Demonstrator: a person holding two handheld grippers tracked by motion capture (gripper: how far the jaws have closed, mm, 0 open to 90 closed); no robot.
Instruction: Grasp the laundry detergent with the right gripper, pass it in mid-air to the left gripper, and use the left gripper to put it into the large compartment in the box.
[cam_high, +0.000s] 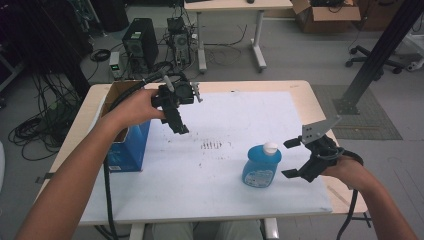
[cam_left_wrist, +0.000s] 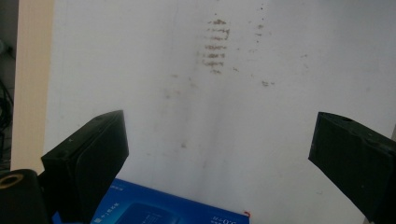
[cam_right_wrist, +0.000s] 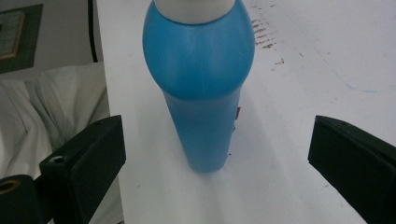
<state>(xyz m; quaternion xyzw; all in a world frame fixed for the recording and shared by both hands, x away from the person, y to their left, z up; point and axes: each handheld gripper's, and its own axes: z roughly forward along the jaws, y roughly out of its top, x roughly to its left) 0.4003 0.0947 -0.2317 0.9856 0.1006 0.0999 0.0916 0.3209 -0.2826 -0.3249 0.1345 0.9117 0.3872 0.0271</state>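
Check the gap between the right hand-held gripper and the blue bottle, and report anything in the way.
Nothing visible blocks it. The right hand-held gripper is open beside the blue plastic bottle with the white cap, with bare white table surface between its jaws and the bottle.

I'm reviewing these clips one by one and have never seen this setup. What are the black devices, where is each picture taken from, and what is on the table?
There is no machine here: a person holds a hand-operated two-jaw tool in each hand. The high view looks down on the table from above the person. The left tool hovers over the white sheet, beside an open blue cardboard box. The right tool sits just right of a blue bottle with a white cap, jaws spread, not touching it. The other two pictures come from cameras riding on each tool, looking along its black jaws. The left gripper view shows the sheet's brown smudges and the box's edge; the right gripper view faces the bottle. Both tools are open and hold nothing.
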